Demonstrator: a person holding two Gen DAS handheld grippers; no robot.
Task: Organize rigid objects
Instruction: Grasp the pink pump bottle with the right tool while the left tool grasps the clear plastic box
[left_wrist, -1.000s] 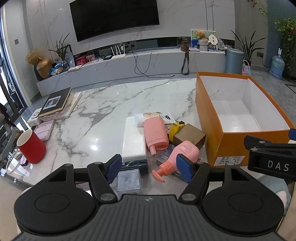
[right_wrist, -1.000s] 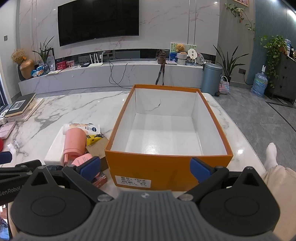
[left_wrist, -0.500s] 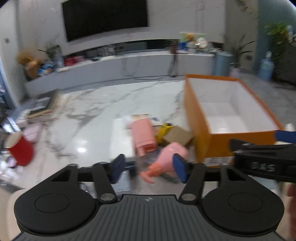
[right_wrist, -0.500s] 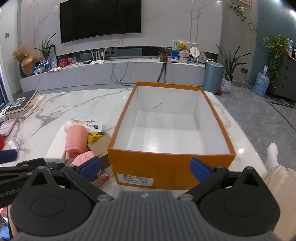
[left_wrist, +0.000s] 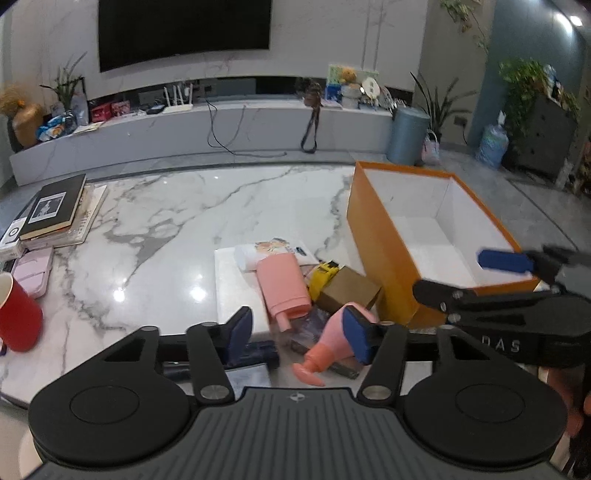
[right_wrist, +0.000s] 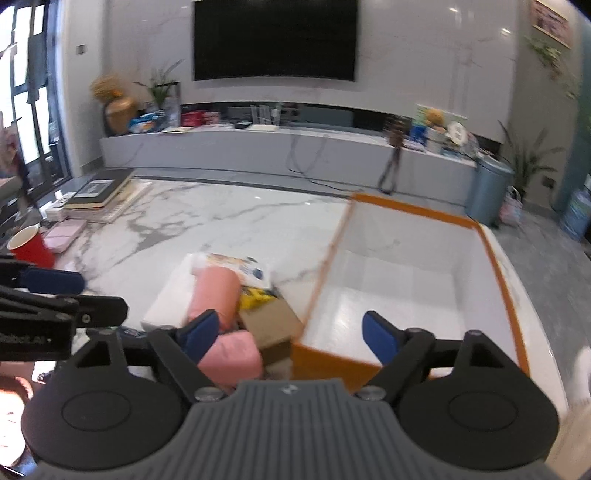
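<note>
We held the left gripper (left_wrist: 299, 334) wide open and empty just short of the pink pump bottle (left_wrist: 334, 345) (nozzle toward us), which lay beside the orange box (left_wrist: 384, 254).

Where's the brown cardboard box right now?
In the left wrist view the brown cardboard box lies on the marble table, against the orange box, between the yellow item and the pink pump bottle.

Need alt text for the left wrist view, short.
Open left gripper hovers over clutter on a marble table: pink pump bottle, pink tube, brown cardboard box. An empty orange box sits right, the right gripper at its near wall.
</note>
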